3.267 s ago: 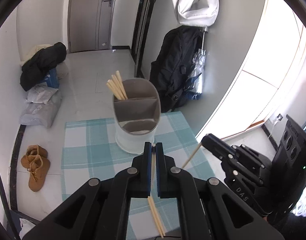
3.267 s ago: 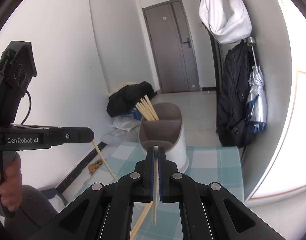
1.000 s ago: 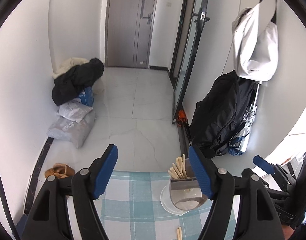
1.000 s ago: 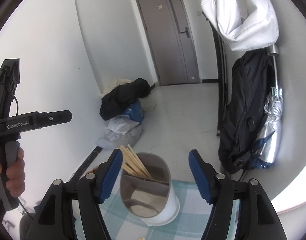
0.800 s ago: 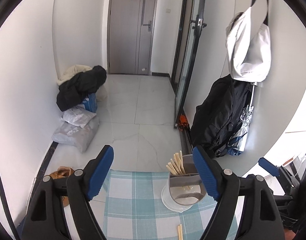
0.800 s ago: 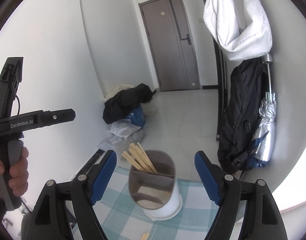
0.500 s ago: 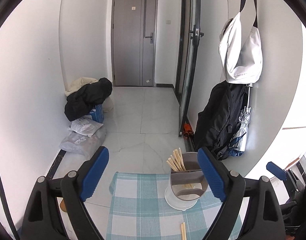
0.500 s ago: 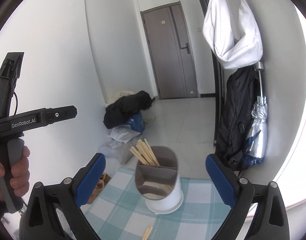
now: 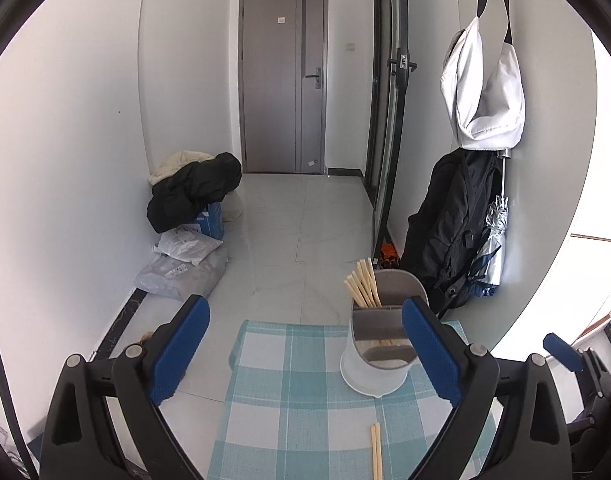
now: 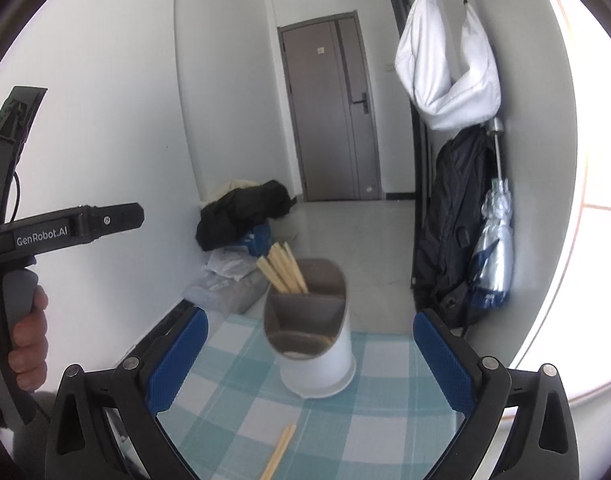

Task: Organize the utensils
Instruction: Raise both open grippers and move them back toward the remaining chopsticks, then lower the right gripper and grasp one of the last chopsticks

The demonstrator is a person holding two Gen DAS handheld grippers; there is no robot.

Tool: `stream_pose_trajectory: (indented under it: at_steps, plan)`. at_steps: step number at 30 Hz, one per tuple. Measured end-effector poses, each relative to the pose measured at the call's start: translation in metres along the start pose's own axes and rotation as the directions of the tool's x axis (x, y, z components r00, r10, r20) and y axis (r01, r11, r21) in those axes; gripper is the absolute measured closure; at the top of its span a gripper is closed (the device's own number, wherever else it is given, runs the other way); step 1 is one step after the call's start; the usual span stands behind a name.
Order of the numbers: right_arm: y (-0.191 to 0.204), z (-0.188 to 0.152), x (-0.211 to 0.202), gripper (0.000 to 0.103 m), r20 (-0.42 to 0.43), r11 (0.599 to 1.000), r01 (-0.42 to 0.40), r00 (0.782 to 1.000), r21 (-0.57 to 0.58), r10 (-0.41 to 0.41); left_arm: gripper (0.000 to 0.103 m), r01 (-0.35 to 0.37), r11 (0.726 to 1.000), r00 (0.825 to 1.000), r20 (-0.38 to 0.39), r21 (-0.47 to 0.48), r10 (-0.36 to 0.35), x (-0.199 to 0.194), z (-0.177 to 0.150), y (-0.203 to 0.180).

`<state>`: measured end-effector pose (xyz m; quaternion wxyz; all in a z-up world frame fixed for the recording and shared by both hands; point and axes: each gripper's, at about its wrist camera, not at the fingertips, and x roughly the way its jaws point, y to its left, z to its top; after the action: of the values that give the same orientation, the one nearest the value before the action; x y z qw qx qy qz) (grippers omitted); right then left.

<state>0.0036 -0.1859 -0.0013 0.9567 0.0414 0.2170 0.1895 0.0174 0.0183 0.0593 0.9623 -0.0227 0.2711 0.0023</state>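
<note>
Each handheld gripper has a matte black frame with two angular fingers, each lined inside with a blue textured pad. Silver round-head screws sit at the finger pivots. The left gripper [image 9: 305, 344] and right gripper [image 10: 310, 354] share this build. Seen from the right wrist view, the left unit's black side bar carries white "GenRobot.AI" lettering, a grey grip handle held by the left hand [image 10: 19, 344], and a thin black cable.

Both tools emptied (jaws wide), left tool [image 9: 303, 344] opening, chopsticks [image 9: 363, 283] in holder [image 9: 379, 354]
</note>
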Motion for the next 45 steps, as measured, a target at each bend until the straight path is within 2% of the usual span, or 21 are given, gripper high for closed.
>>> stream_pose_trajectory:
  at_steps: [6,10,18,22,25,27,29,36,38,44,45]
  plan:
    - [-0.006,-0.027,0.011,0.0,-0.071,0.999,0.026,0.997,0.035,-0.024,0.009,0.007,1.0,1.0,-0.024,-0.003,-0.007,0.008,-0.027,0.0]
    - [-0.006,-0.044,0.016,0.0,-0.11,0.999,0.045,0.993,0.017,-0.043,0.009,0.02,0.999,0.997,-0.078,-0.039,-0.023,0.025,-0.048,0.005]
    - [-0.01,-0.076,0.041,0.0,-0.241,0.998,0.058,0.969,0.016,-0.052,0.009,-0.009,0.998,0.985,-0.171,-0.063,-0.002,0.06,-0.084,0.014]
    - [-0.012,-0.094,0.066,0.001,-0.361,0.998,0.062,0.931,-0.002,-0.058,0.009,-0.047,0.996,0.974,-0.223,-0.072,0.03,0.077,-0.097,0.025]
    - [-0.01,-0.107,0.084,0.004,-0.437,0.998,0.057,0.898,-0.015,-0.057,0.009,-0.046,0.995,0.965,-0.262,-0.084,0.022,0.087,-0.098,0.03]
    - [-0.008,-0.115,0.095,0.015,-0.477,0.998,0.053,0.877,-0.027,-0.059,0.009,-0.051,0.996,0.965,-0.259,-0.071,0.031,0.089,-0.095,0.03]
    - [-0.004,-0.121,0.106,0.017,-0.51,0.998,0.054,0.858,-0.041,-0.067,0.009,-0.062,0.996,0.967,-0.249,-0.06,0.046,0.089,-0.093,0.032]
    - [0.011,-0.136,0.135,0.027,-0.583,0.994,0.062,0.806,-0.092,-0.104,0.009,-0.051,0.997,0.963,-0.267,-0.057,0.034,0.092,-0.095,0.042]
    - [0.013,-0.139,0.14,0.027,-0.59,0.99,0.091,0.796,-0.106,-0.136,0.009,-0.046,0.997,0.96,-0.28,-0.064,0.026,0.097,-0.096,0.046]
    - [0.023,-0.149,0.152,0.03,-0.623,0.986,0.09,0.766,-0.14,-0.159,0.009,-0.072,0.994,0.957,-0.288,-0.078,0.046,0.097,-0.095,0.059]
    - [0.023,-0.149,0.152,0.031,-0.618,0.986,0.094,0.77,-0.136,-0.159,0.009,-0.086,0.993,0.959,-0.278,-0.082,0.06,0.096,-0.095,0.062]
